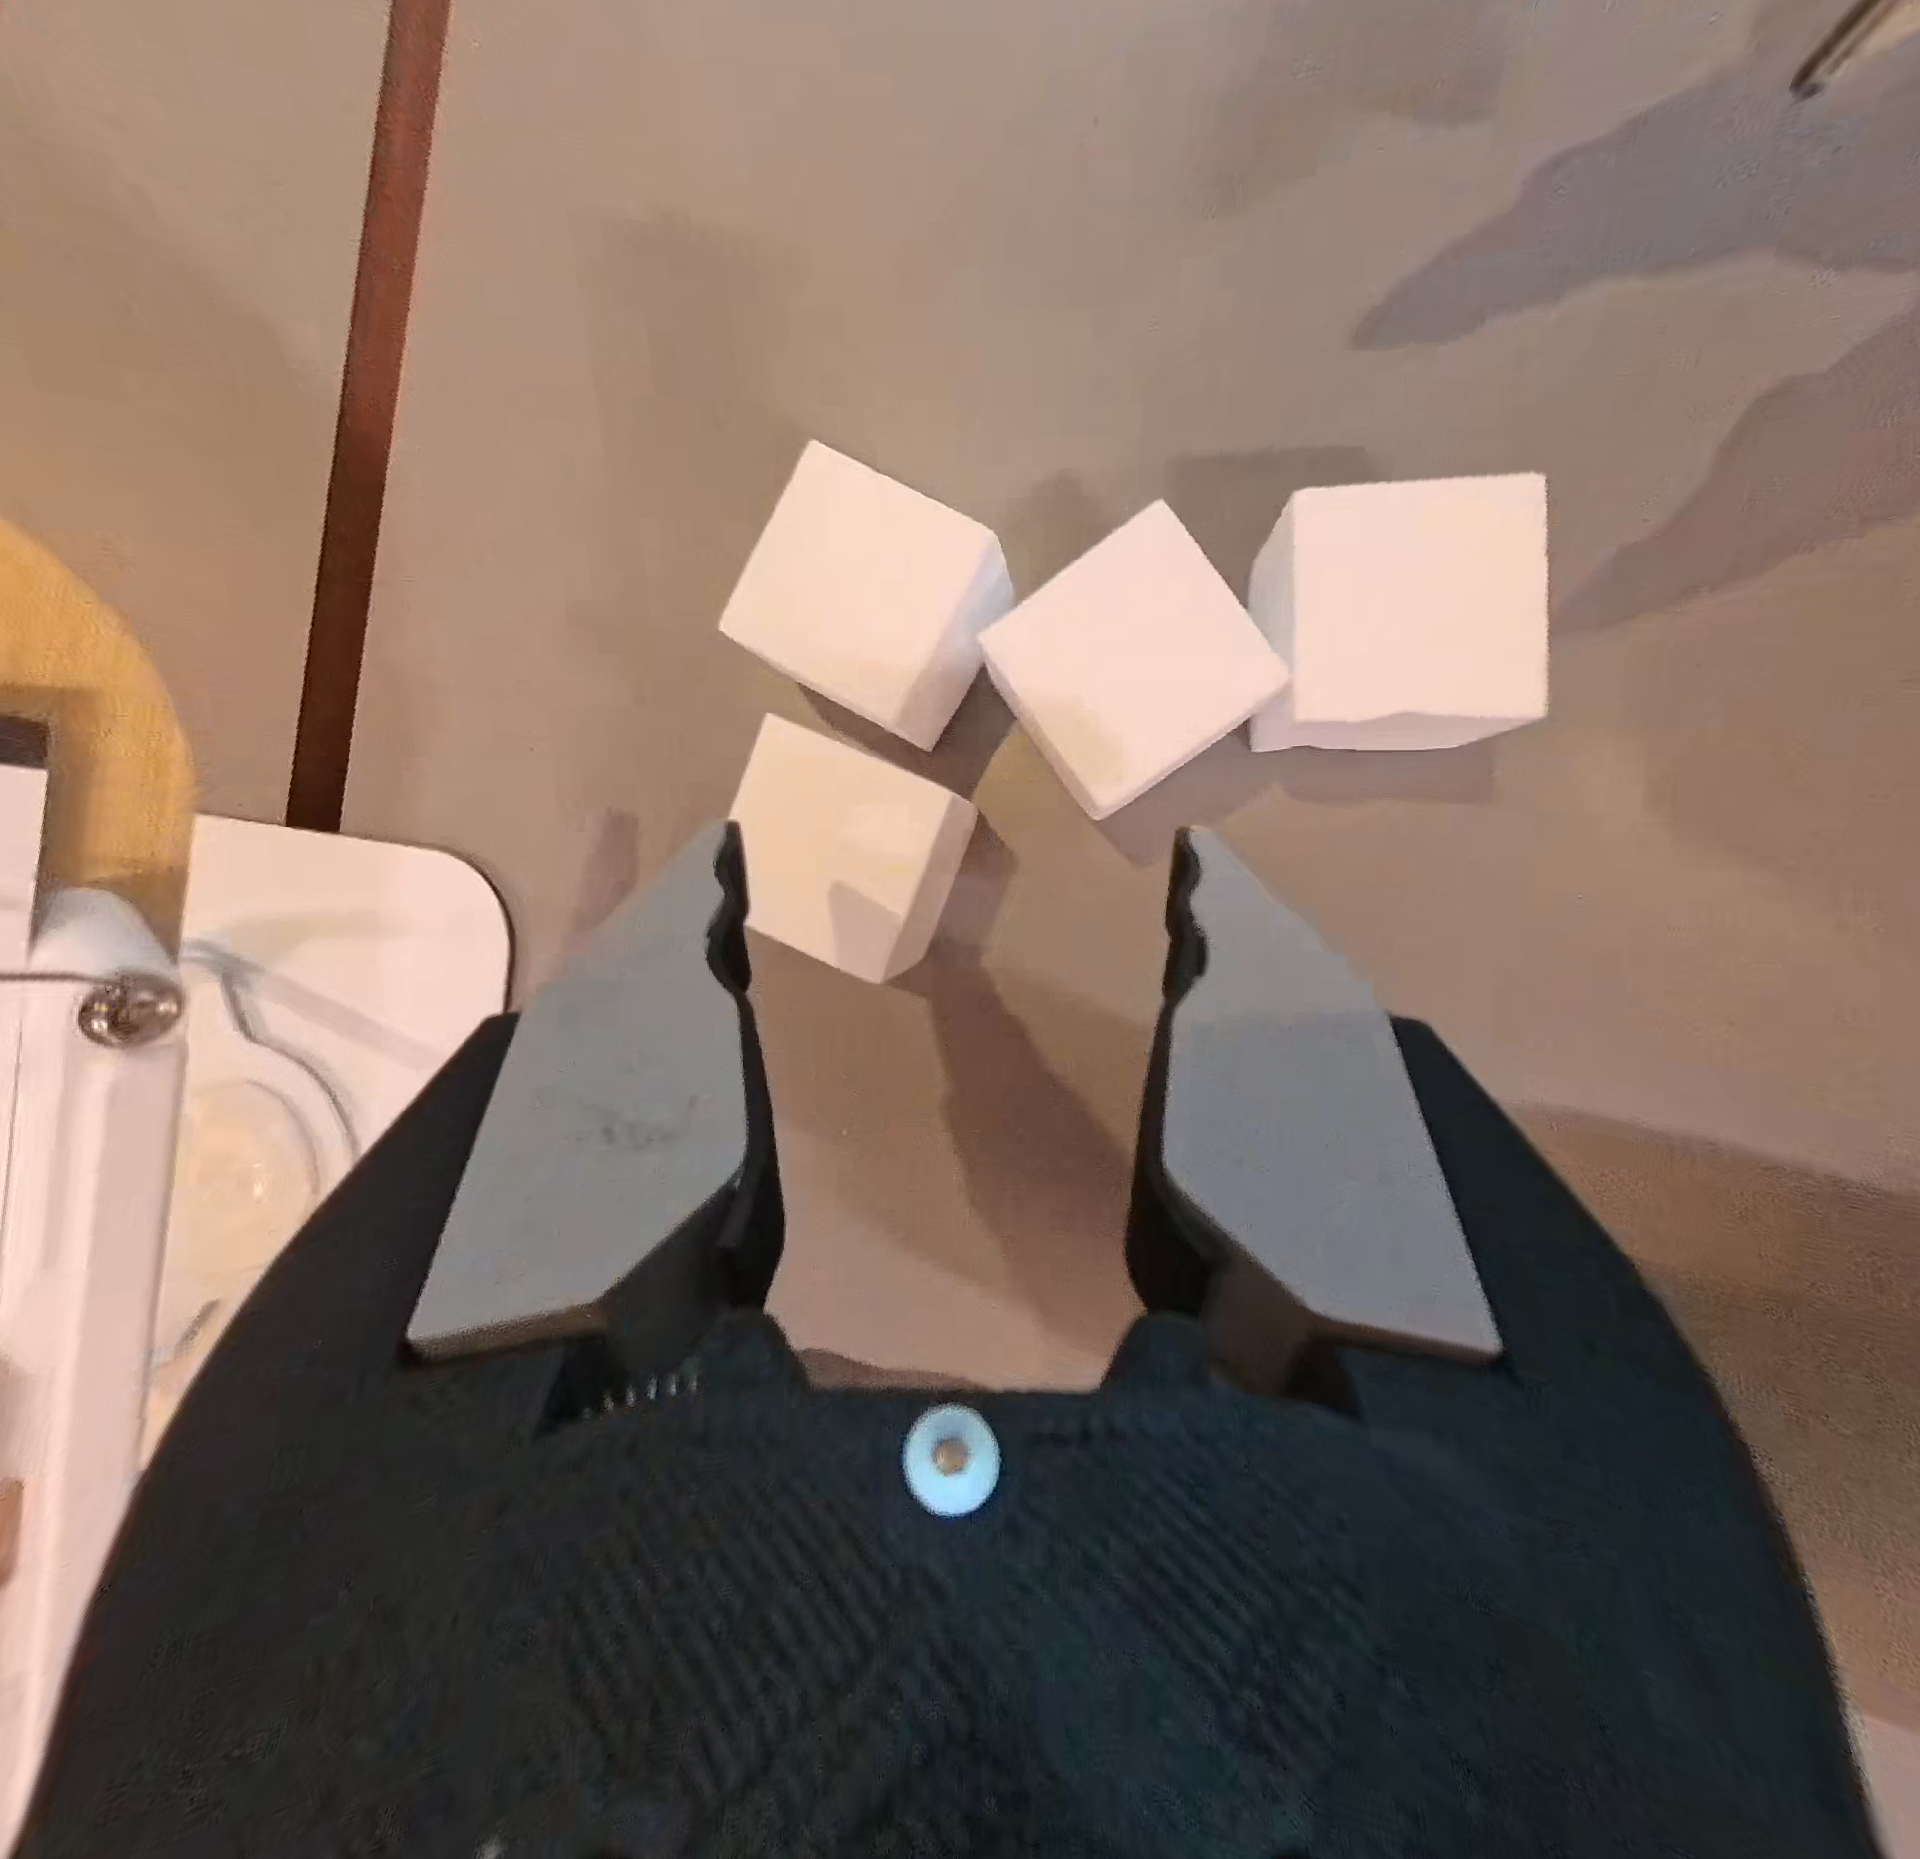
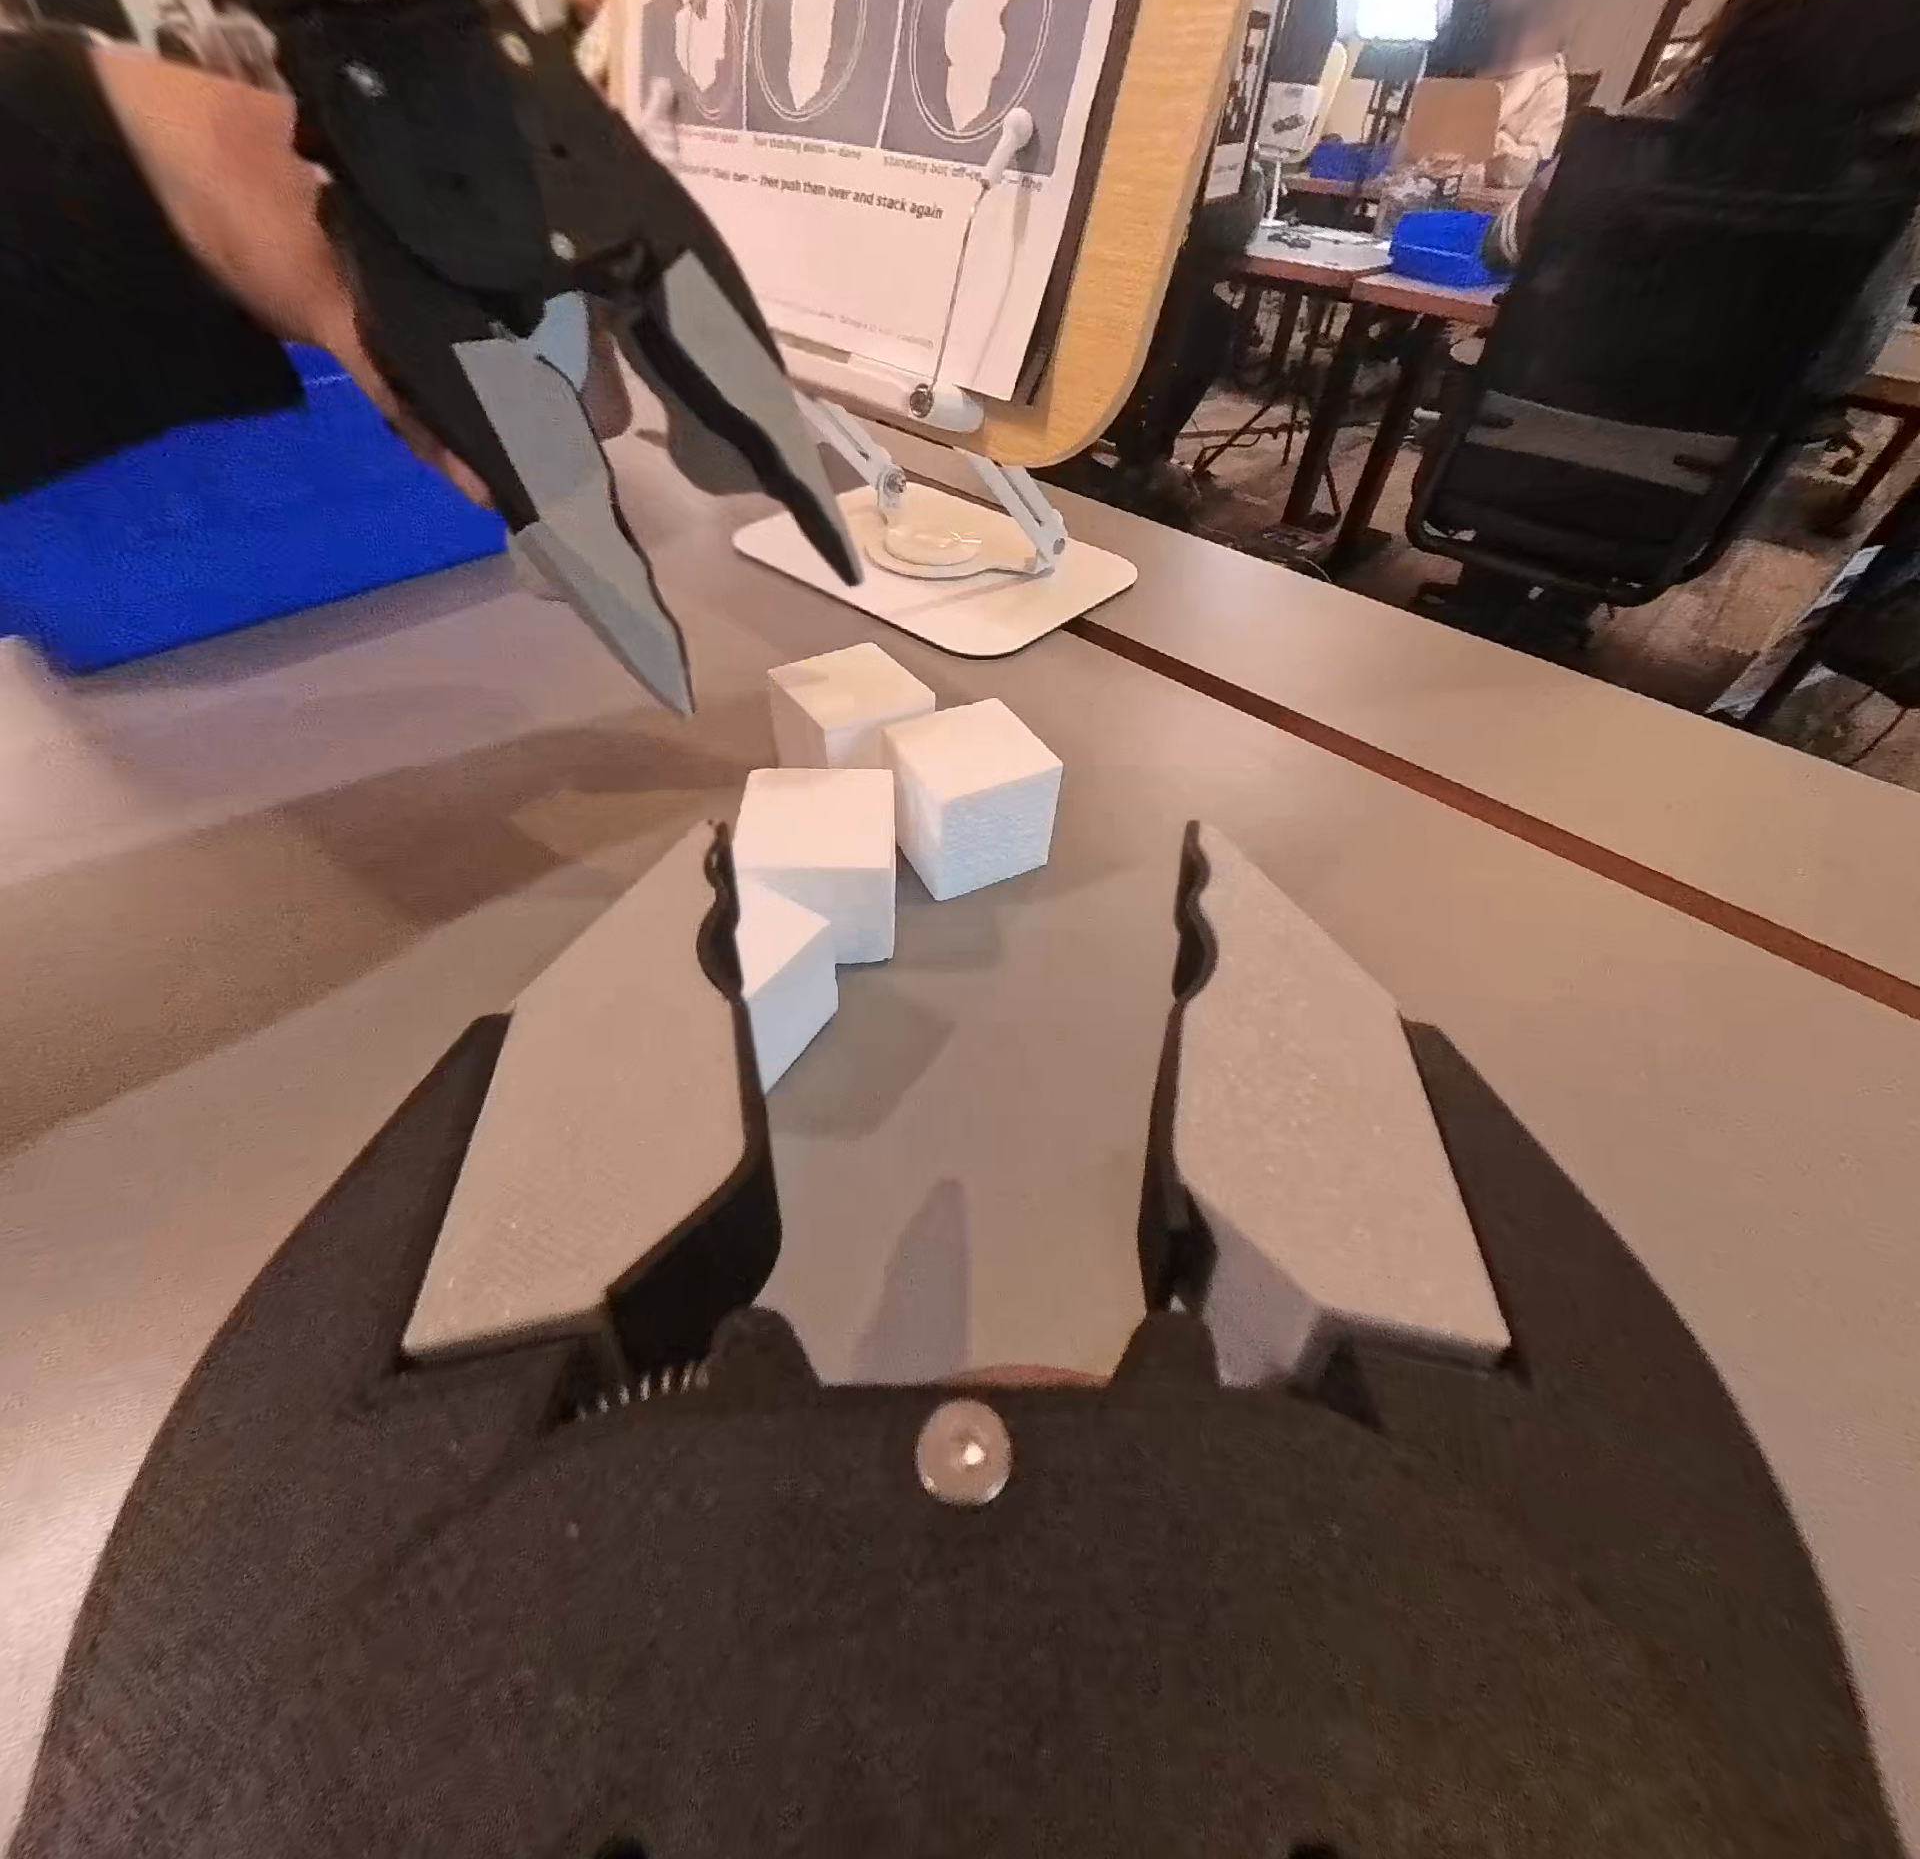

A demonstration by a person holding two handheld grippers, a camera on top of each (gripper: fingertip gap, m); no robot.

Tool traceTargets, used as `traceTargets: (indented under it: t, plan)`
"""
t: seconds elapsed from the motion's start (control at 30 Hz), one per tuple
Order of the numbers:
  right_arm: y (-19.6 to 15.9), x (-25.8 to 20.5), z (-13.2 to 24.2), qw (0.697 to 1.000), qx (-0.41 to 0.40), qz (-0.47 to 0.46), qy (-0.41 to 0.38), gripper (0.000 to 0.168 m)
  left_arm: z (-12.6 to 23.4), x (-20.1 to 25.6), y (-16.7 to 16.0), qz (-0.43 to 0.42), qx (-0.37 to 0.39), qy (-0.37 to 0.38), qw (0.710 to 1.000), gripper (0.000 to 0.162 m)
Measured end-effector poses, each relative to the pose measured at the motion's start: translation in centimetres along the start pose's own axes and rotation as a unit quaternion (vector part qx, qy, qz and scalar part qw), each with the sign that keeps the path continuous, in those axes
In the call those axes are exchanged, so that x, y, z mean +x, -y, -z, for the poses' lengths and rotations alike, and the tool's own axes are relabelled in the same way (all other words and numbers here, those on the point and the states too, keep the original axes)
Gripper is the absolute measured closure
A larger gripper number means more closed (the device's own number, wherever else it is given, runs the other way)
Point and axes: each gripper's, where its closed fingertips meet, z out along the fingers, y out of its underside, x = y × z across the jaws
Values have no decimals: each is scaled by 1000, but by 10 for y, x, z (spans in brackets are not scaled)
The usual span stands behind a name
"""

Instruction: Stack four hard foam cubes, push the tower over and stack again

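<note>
Several white foam cubes lie loose and unstacked in a tight cluster on the grey table. In the left wrist view they are one cube (image 1: 868, 594), a second (image 1: 1132, 661), a third (image 1: 1403, 614) and the nearest (image 1: 847, 864). My left gripper (image 1: 958, 853) is open and empty, hovering above them, with the nearest cube just beyond its left fingertip. The right wrist view shows the cluster (image 2: 971, 791) and the left gripper (image 2: 764, 637) pointing down over it. My right gripper (image 2: 953, 853) is open and empty, low over the table. Its left finger hides part of the closest cube (image 2: 790, 978).
A document stand with a white base (image 2: 935, 583) and a wood-edged board (image 2: 1122, 251) stands behind the cubes; its base shows at the left (image 1: 343, 926). A blue bin (image 2: 208, 521) sits far left. A dark seam strip (image 2: 1455, 801) crosses the table. A chair (image 2: 1610, 355) and people are beyond. The cube (image 1: 868, 594) lies some 6 cm from my left tips, 15 cm from my right tips. The right camera catches it too, in the right wrist view (image 2: 949, 748).
</note>
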Motion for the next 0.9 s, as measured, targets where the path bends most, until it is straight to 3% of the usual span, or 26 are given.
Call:
traceTargets:
  t: [0.2, 0.3, 0.47, 0.67, 0.8, 0.9]
  plan:
    - [-2, -1, -1, 1000, -2, 10, 4, 86, -35, -26, -17, -10, -57, -44, 997, 82]
    - [-4, -2, -3, 1000, -8, 13, 4, 86, -46, -22, -26, -15, -73, -59, 995, 101]
    - [-7, -2, -4, 1000, -14, 23, -5, 88, -27, 2, -48, -31, -108, -47, 993, 105]
    - [-8, 0, -3, 999, -12, 27, -15, 89, -1, 52, -72, 19, -119, 20, 992, 106]
    - [-7, 2, -3, 999, -10, 31, -23, 89, 3, 88, -70, 96, -99, 32, 990, 106]
    - [-8, 4, -3, 999, -8, 26, -26, 89, 0, 101, -62, 87, -80, 31, 992, 106]
